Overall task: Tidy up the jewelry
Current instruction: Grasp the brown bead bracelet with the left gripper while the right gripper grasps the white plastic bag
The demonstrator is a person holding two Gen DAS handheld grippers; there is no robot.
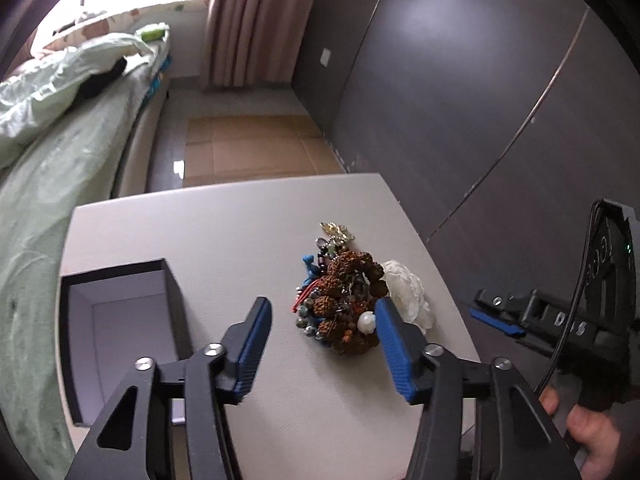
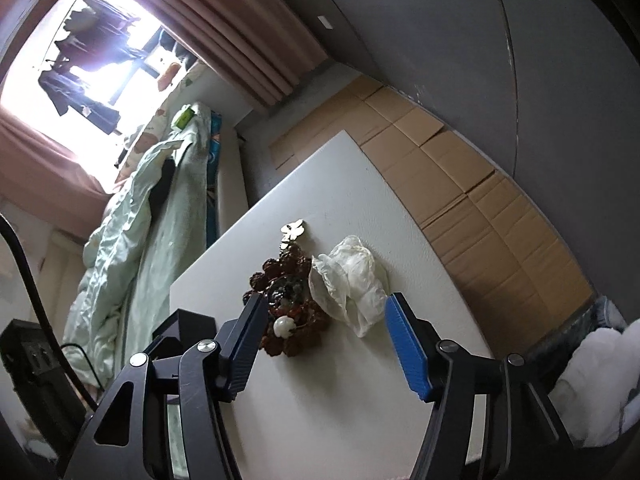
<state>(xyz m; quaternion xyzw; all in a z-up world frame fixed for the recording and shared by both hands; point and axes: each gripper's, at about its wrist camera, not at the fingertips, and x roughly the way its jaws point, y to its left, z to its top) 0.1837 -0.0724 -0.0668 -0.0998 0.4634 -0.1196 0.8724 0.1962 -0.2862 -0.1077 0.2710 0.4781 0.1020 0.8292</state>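
A tangled jewelry pile (image 1: pixel 344 300) of brown seed beads, blue and red cord, small stone beads, a white pearl (image 1: pixel 367 323) and a gold flower brooch (image 1: pixel 338 232) lies on the white table (image 1: pixel 224 240). A crumpled white bag (image 1: pixel 408 296) sits against its right side. An open dark box (image 1: pixel 120 328) stands at the table's left. My left gripper (image 1: pixel 324 316) hovers open just short of the pile, nothing between its fingers. My right gripper (image 2: pixel 324 312) is open over the jewelry pile (image 2: pixel 288 304) and white bag (image 2: pixel 352 284); it also shows as the right gripper (image 1: pixel 496 320) at the table's right edge.
A bed with a green quilt (image 1: pixel 60 128) runs along the left. Flattened cardboard (image 2: pixel 480 184) covers the floor beyond the table, beside a dark wardrobe wall (image 1: pixel 480 80). A person's hand (image 1: pixel 588 432) holds the right gripper's handle. Something white and fluffy (image 2: pixel 600 380) lies at lower right.
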